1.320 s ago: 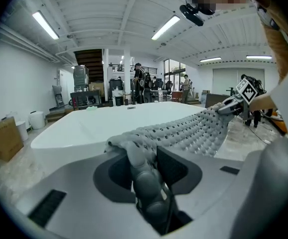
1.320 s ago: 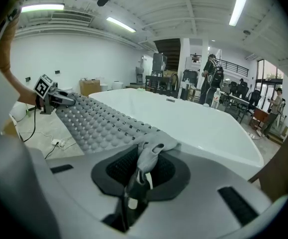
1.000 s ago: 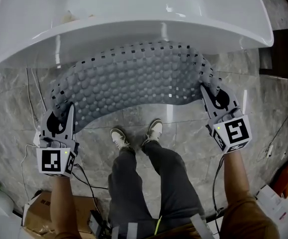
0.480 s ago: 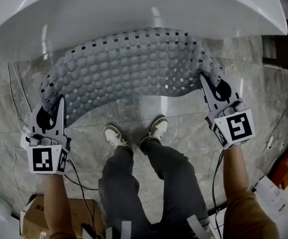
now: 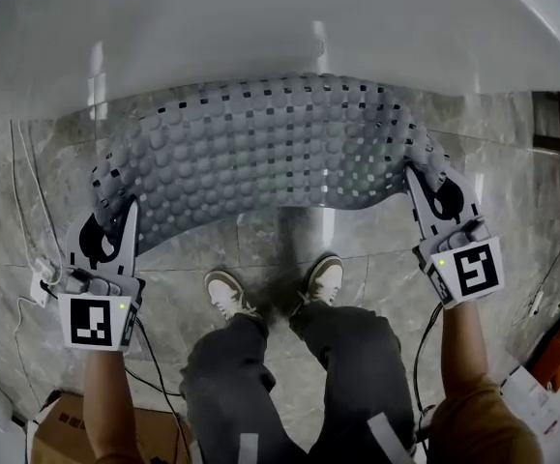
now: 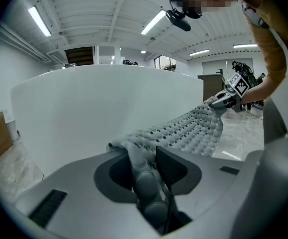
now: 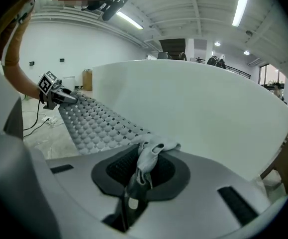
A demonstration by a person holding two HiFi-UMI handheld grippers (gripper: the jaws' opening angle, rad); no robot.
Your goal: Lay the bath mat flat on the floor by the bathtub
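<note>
A grey bobbled bath mat [image 5: 270,153] with small square holes hangs stretched between my two grippers, above the marble floor [image 5: 260,249] and close to the white bathtub's [image 5: 260,27] outer wall. My left gripper [image 5: 115,222] is shut on the mat's left end, and that end is bunched between the jaws in the left gripper view, mat [image 6: 183,131]. My right gripper [image 5: 432,189] is shut on the right end; the crumpled corner of the mat [image 7: 151,151] shows in the right gripper view. The mat sags a little in the middle.
The person's two shoes [image 5: 226,293] stand on the floor just behind the mat. Cables [image 5: 28,220] trail at the left, and a cardboard box [image 5: 52,433] sits at the bottom left. The tub wall [image 6: 84,108] fills both gripper views.
Both grippers have come down with the mat: the tub's rim now stands above the gripper cameras, and the mat hangs lower beside the tub wall. The grip on both ends is unchanged.
</note>
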